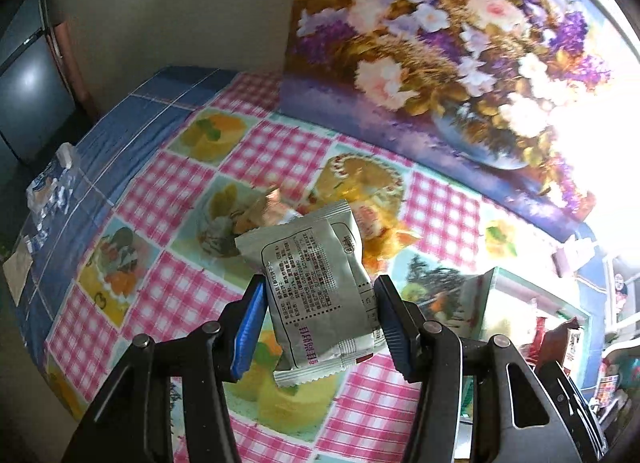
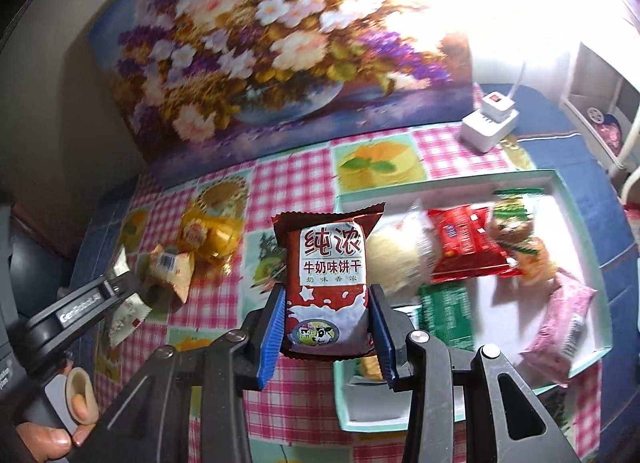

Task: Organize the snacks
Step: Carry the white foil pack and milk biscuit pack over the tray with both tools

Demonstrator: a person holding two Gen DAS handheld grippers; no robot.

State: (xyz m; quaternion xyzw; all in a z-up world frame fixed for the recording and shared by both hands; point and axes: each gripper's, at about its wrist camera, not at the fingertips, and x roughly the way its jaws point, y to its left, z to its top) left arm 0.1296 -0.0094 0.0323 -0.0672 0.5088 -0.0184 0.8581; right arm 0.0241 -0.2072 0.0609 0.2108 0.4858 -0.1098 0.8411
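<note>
My left gripper (image 1: 320, 287) is shut on a silver-grey snack packet (image 1: 316, 259) with printed text, held above the checked tablecloth (image 1: 276, 151). Beyond it lie an orange packet (image 1: 272, 211) and a yellow wrapped snack (image 1: 376, 223). My right gripper (image 2: 327, 293) is shut on a dark red milk-biscuit packet (image 2: 326, 263), hanging over the left rim of a teal-edged white box (image 2: 580, 223). Inside the box are a red packet (image 2: 464, 243), a pale packet (image 2: 400, 259), a green packet (image 2: 444, 311) and a pink packet (image 2: 560, 323).
A large flower painting (image 2: 280, 63) leans against the wall behind the table. A white power adapter (image 2: 488, 123) stands at the back right. In the right wrist view, loose snacks (image 2: 172, 267) lie left of the box, near a hand (image 2: 60, 423) on the left tool.
</note>
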